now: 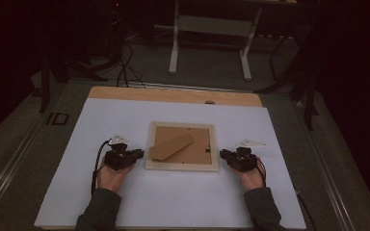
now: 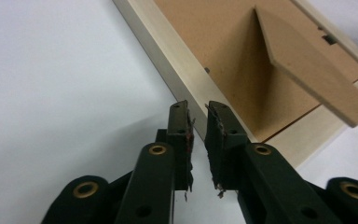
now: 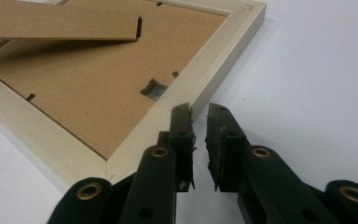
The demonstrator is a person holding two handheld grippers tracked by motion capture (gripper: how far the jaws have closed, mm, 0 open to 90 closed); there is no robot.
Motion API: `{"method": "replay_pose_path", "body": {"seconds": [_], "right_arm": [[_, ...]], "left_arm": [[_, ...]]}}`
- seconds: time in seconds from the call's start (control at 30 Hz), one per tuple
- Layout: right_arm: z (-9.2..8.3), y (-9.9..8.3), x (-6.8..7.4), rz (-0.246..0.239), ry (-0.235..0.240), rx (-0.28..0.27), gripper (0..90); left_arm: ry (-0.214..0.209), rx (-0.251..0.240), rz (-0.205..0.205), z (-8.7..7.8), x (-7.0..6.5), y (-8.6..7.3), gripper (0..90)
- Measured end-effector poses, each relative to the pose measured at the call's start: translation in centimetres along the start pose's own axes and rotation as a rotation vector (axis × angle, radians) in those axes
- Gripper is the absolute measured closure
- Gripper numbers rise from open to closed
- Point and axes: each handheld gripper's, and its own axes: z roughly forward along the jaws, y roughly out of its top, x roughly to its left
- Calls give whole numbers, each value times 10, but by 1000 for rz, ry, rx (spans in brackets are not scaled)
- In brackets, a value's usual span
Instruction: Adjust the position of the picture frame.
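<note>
A pale wooden picture frame (image 1: 181, 167) lies face down in the middle of the white sheet, brown backing board (image 3: 98, 79) up. Its cardboard stand flap (image 1: 171, 147) is propped open above the backing. My left gripper (image 1: 138, 154) rests at the frame's left edge, jaws pointing at it. In the left gripper view the left gripper (image 2: 198, 108) has a narrow gap with nothing in it, tips just short of the frame's rim (image 2: 168, 51). My right gripper (image 1: 223, 154) sits at the frame's right edge. Seen up close, the right gripper (image 3: 199, 109) is likewise slightly apart and empty, beside the frame's corner (image 3: 214, 56).
The white sheet (image 1: 173, 202) covers a wooden table whose far edge (image 1: 173, 95) shows bare. A small metal clip (image 3: 153, 88) sits on the backing near the right rim. Beyond the table stand white desk legs (image 1: 174, 48) and cables (image 1: 125, 67) on a dark floor.
</note>
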Motion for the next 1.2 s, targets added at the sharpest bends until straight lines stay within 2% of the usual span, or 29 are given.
{"method": "replay_pose_path", "body": {"seconds": [0.2, 0.63, 0.77, 1.2], "right_arm": [[1, -2, 2, -21, -11, 12, 763], [-4, -2, 0, -10, -22, -2, 732], [-5, -2, 0, -14, -25, -7, 729], [-7, -1, 0, -11, -22, -12, 724]], "left_arm": [[-13, -35, -3, -10, 3, 1, 751], [-33, -76, -8, -22, 1, 10, 706], [-17, -69, 15, -24, -2, 13, 692], [-46, -104, 44, -29, -14, 31, 677]]}}
